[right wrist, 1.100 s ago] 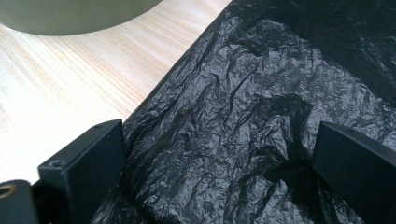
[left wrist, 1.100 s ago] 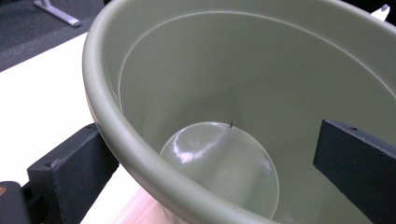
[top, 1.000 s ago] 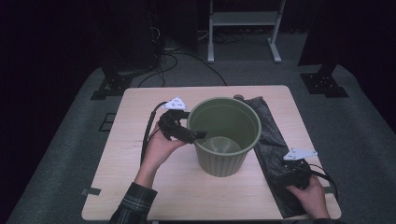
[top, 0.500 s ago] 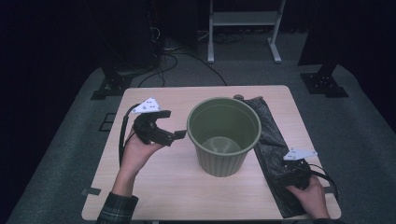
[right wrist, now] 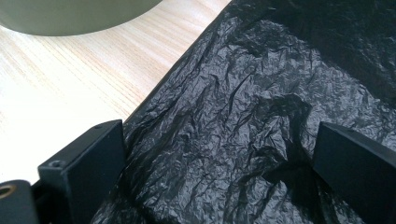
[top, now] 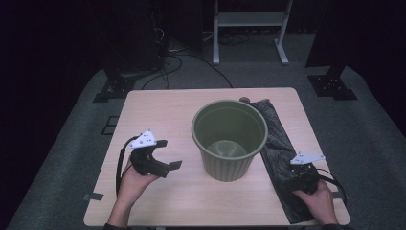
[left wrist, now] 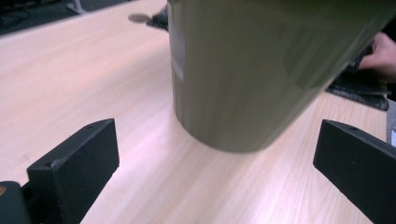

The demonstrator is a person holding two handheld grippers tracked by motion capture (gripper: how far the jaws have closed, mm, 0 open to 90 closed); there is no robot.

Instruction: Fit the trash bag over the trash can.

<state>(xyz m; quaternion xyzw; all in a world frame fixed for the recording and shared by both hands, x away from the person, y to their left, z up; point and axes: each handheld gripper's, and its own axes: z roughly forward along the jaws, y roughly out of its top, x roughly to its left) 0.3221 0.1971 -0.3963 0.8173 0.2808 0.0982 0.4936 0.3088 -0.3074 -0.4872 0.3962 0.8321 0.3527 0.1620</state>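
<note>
An olive-green bin (top: 230,139) stands upright and empty in the middle of the wooden table (top: 158,110). A crumpled black plastic bag (top: 280,143) lies flat to its right. My left gripper (top: 170,153) is held left of the bin, apart from it, jaws wide open and empty. Seen from the left gripper (left wrist: 215,163), the bin's wall (left wrist: 252,70) looms close ahead. My right gripper (top: 296,178) rests low on the bag near the front right corner. Its jaws (right wrist: 219,158) stand open over the bag (right wrist: 243,107), with nothing between them.
A small dark round disc (top: 244,99) lies on the table just behind the bin, also seen as the disc (left wrist: 138,17). Bare wood spreads left of and in front of the bin. Dark floor, cables and stand legs (top: 249,48) surround the table.
My left gripper has pulled away from the bin's rim, moving left and toward the front edge, jaws open. The right gripper and the bag have stayed put.
</note>
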